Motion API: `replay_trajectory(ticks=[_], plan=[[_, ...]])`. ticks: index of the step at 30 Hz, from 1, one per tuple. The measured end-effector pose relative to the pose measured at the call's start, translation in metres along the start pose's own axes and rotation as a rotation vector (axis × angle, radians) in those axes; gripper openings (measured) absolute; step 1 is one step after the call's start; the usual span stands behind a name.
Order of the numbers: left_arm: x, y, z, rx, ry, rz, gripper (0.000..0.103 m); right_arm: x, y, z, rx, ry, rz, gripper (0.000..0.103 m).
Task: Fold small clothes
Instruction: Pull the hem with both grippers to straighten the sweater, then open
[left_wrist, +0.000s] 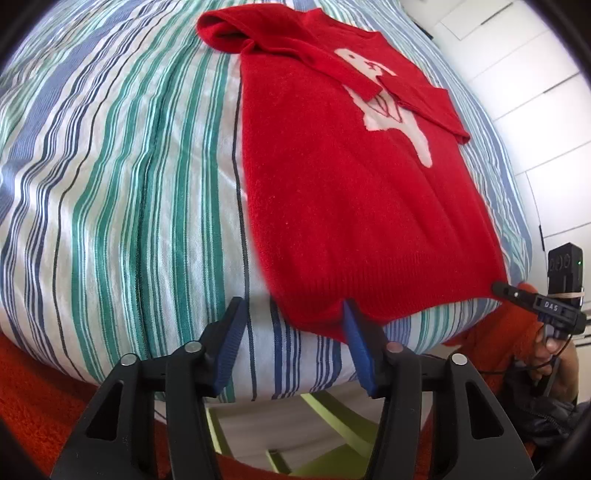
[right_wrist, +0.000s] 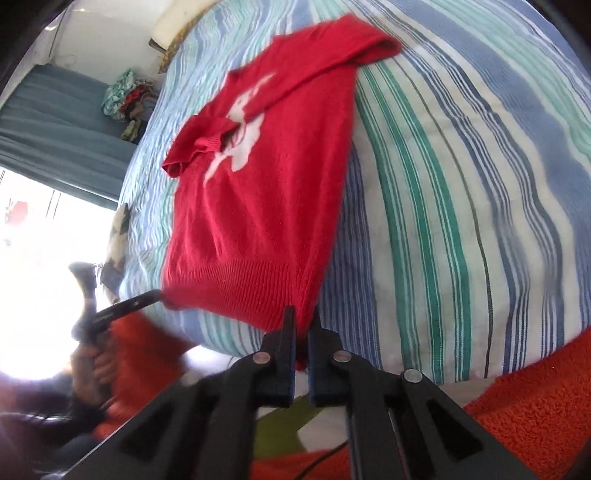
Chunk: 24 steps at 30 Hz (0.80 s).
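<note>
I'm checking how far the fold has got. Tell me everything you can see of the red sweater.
The red sweater is a small knit with a ribbed hem and a white figure on the chest. It lies flat on the striped bedding, hem toward the cameras, both sleeves folded inward across the figure. The right gripper is closed on one hem corner. In the left wrist view, the left gripper is open, one finger at the hem. The right wrist view shows a gripper tip at the other hem corner.
</note>
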<state>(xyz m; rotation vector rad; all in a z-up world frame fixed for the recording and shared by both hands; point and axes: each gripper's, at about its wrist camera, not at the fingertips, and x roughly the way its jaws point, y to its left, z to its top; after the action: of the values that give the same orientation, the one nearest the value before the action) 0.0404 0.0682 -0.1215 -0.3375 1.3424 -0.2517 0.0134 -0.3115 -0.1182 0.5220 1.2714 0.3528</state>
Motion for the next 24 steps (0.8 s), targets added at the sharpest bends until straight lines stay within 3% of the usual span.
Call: replay_trajectory(ticks=[2,4,8,11,12,14,15,16,17,21,24], plan=[[-0.005,0.013,-0.003,-0.058,-0.027,-0.051,0.062,0.015,-0.009,0.002,0.031,0.021,-0.011,0.007],[-0.012,0.022,-0.003,-0.112,-0.067,-0.089,0.075,0.023,-0.015,0.003,0.054,0.043,-0.035,0.011],[-0.008,0.03,0.003,-0.176,-0.078,-0.166,0.078,0.013,-0.026,-0.002,0.095,0.02,0.031,0.05],[0.007,0.019,0.007,-0.153,-0.044,-0.153,0.075,0.011,-0.027,-0.001,0.11,0.003,0.071,0.051],[0.014,0.012,0.008,-0.13,-0.029,-0.135,0.066,0.012,-0.028,0.0,0.116,-0.002,0.082,0.051],[0.027,0.0,0.009,-0.081,0.016,-0.105,0.02,0.017,-0.031,0.001,0.117,-0.006,0.092,0.051],[0.033,-0.006,0.009,-0.063,0.041,-0.092,0.006,0.023,-0.032,0.003,0.115,-0.001,0.09,0.049],[0.032,-0.007,0.006,-0.054,0.037,-0.064,0.005,0.027,-0.032,0.004,0.102,0.007,0.091,0.042],[0.028,-0.01,0.004,-0.038,0.032,-0.038,0.004,0.032,-0.028,0.008,0.076,0.012,0.097,0.006],[-0.001,-0.005,-0.01,0.0,-0.018,0.08,0.003,0.022,-0.015,0.009,-0.005,0.037,-0.06,0.004],[0.012,-0.003,-0.014,0.016,0.001,0.147,0.003,0.006,-0.017,0.003,-0.046,0.045,-0.177,0.003]])
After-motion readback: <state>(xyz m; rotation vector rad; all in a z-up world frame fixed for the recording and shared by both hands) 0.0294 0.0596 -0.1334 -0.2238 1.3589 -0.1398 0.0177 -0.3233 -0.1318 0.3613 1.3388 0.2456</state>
